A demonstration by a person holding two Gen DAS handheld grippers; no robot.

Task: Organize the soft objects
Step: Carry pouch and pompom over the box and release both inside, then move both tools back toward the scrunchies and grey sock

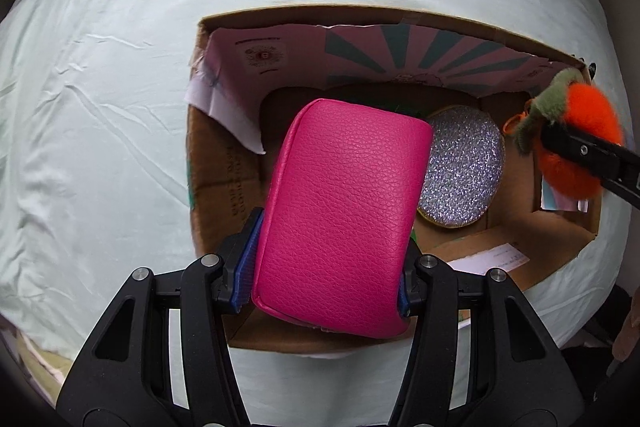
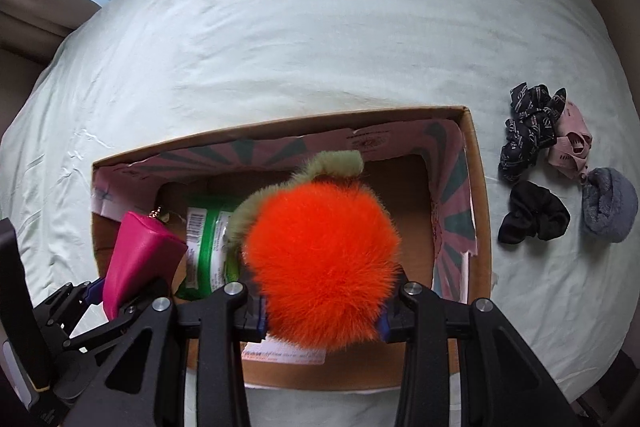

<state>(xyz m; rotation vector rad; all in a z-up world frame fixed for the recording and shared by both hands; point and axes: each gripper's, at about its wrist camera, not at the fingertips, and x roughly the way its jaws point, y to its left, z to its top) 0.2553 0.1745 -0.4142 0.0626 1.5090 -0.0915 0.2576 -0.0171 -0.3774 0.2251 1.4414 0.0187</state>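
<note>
Left claw (image 1: 326, 273) clamps the pink pouch (image 1: 340, 211) by its long sides, long axis running away from the claw, poised over the box (image 1: 224, 207) on the bed (image 1: 120, 87). Right claw (image 2: 322, 317) grips the orange pom-pom (image 2: 320, 259) over the box's right half. Four scrunchies (image 2: 536, 147) lie right of the box, nearer the right hand. The pouch hides part of the box floor; a glitter disc (image 1: 460, 171) and a green packet (image 2: 208, 247) show only partly.

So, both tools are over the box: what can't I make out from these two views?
- Box floor under the pink pouch: left wrist view, pouch covers it.
- Green packet: label too small; orange pom-pom hides its right side.
- Glittery disc: pouch covers its left edge; unseen from the right wrist.
- Printing on the patterned scrunchie: too small.
</note>
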